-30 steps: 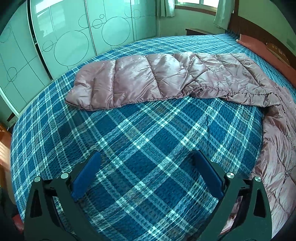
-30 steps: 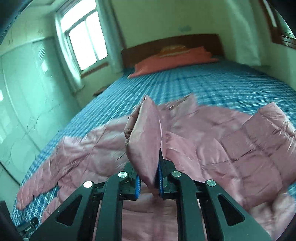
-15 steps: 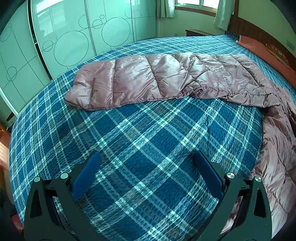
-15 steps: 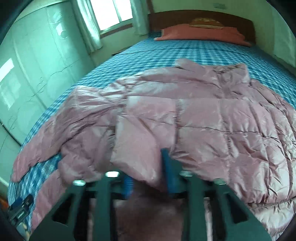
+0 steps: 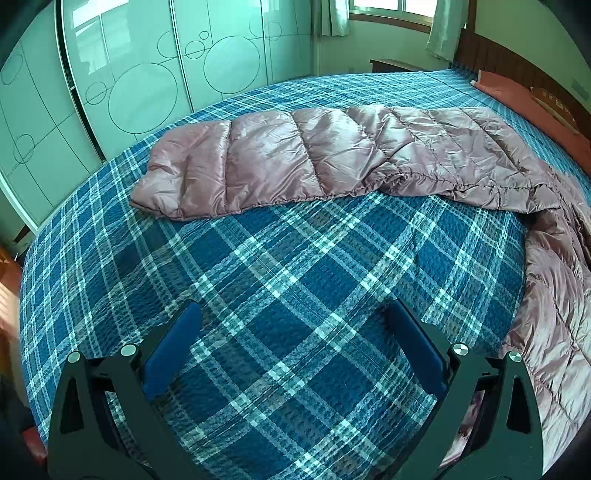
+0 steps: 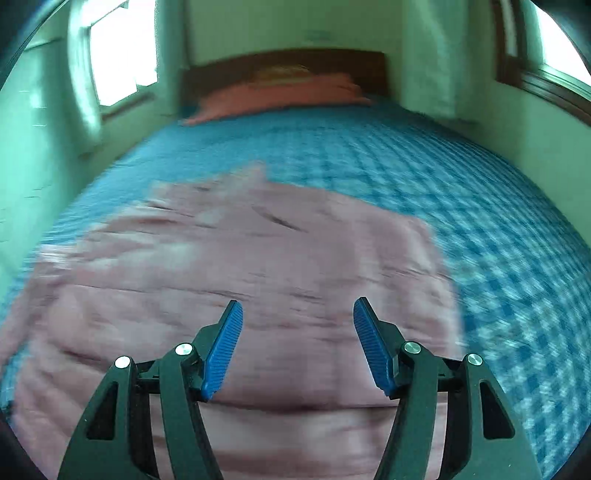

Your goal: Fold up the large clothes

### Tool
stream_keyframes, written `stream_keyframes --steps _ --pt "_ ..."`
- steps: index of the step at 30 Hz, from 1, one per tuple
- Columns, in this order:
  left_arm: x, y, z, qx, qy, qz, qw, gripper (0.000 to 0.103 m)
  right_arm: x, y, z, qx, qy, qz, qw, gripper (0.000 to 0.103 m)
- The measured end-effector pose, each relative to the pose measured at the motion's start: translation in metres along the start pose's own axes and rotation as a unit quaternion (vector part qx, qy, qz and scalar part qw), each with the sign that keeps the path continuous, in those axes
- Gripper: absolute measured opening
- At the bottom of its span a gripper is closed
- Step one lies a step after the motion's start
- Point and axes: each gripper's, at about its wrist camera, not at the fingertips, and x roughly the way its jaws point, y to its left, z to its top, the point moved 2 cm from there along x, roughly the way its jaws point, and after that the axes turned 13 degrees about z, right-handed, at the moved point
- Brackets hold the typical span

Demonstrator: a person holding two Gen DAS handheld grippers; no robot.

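From the left wrist, the left gripper (image 5: 291, 354) hangs spread and empty over bare plaid bedspread (image 5: 258, 266), the pink down jacket's (image 5: 332, 155) sleeve stretched flat beyond, seemingly awaiting folding; from the right wrist, the right gripper (image 6: 297, 347), jaws just opened with nothing between them, hovers over the jacket body (image 6: 240, 266) laid flat.

The quilted down jacket (image 5: 332, 155) is a shiny dusty pink-mauve, stitched across in puffy bands. It lies on a bedspread (image 5: 280, 280) of deep blue plaid crossed by white and pale teal lines over a waffle weave. The left tool (image 5: 295, 350) has a black frame with dark blue pads (image 5: 173, 350); the right tool (image 6: 297, 347) is black with brighter blue ribbed pads (image 6: 223, 350). On the far left, the wardrobe doors (image 5: 147, 81) are pale mint green, drawn with thin dark circles. The pillow (image 6: 280, 94) is coral orange against a dark brown headboard (image 6: 280, 61). The curtains (image 5: 445, 26) are pale green.
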Motion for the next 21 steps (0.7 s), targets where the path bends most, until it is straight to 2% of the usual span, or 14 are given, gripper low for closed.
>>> stream_keyframes --steps 2,3,5,8,11,15,16,18,21 --pt "-0.001 -0.001 0.0 0.0 0.0 0.0 1.0 0.101 0.024 -0.015 -0.015 0.014 0.049 0.006 0.999 0.062" --pt "0.0 0.001 0.0 0.001 0.0 0.001 1.0 0.101 0.027 -0.017 -0.017 0.016 0.053 0.011 0.998 0.062" --pt "0.002 0.001 0.0 0.001 0.0 0.001 1.0 0.101 0.023 -0.012 -0.01 0.005 0.053 0.002 0.999 0.062" --pt "-0.001 0.0 0.0 0.002 0.0 0.002 1.0 0.101 0.016 -0.011 0.011 0.015 0.022 0.008 1.0 0.062" --pt "0.001 -0.001 0.0 0.003 -0.001 0.005 1.0 0.101 0.025 -0.013 0.024 0.025 0.013 0.009 1.0 0.062" --pt "0.001 0.0 0.0 0.003 -0.001 0.005 1.0 0.101 0.064 -0.017 0.025 0.029 0.044 0.0 0.999 0.064" --pt "0.0 0.0 -0.001 0.003 -0.001 0.005 1.0 0.101 0.067 -0.016 0.023 0.02 0.041 -0.008 0.999 0.065" --pt "0.002 0.0 0.001 0.004 -0.001 0.006 1.0 0.101 0.06 -0.008 0.025 0.008 0.04 -0.019 0.999 0.065" --pt "0.001 -0.001 0.0 0.003 -0.001 0.004 1.0 0.101 0.037 0.002 0.018 0.021 0.022 0.001 1.0 0.065"
